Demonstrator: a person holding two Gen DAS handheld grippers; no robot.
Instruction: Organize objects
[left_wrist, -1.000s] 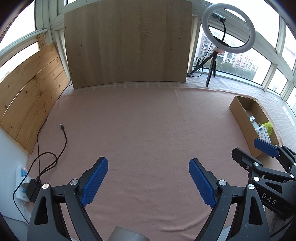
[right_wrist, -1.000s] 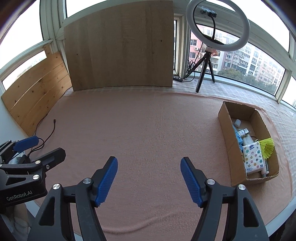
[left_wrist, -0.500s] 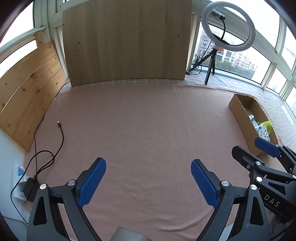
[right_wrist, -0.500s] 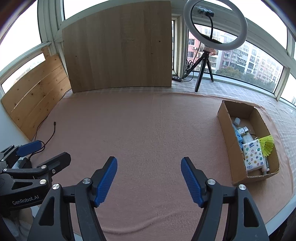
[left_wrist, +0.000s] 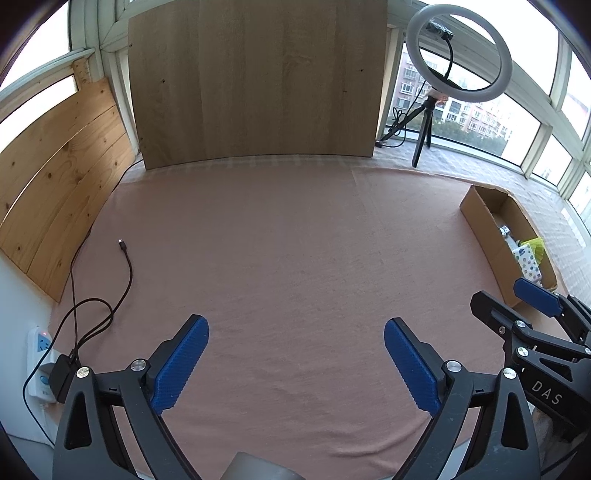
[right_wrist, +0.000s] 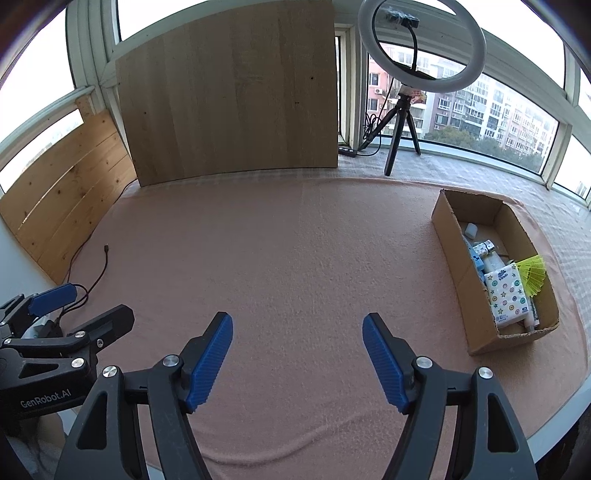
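Fingers (left_wrist: 181, 363) of both grippers gape empty; cardboard box (right_wrist: 448, 236) contents partly hidden by its wall.

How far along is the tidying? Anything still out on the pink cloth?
Done, it seems: the patterned tissue pack, yellow-green fan and small bottles sit in the brown cardboard box. In hand: nothing; the left gripper and right gripper are open and empty. Left: only a black cable end lies on the pink cloth.
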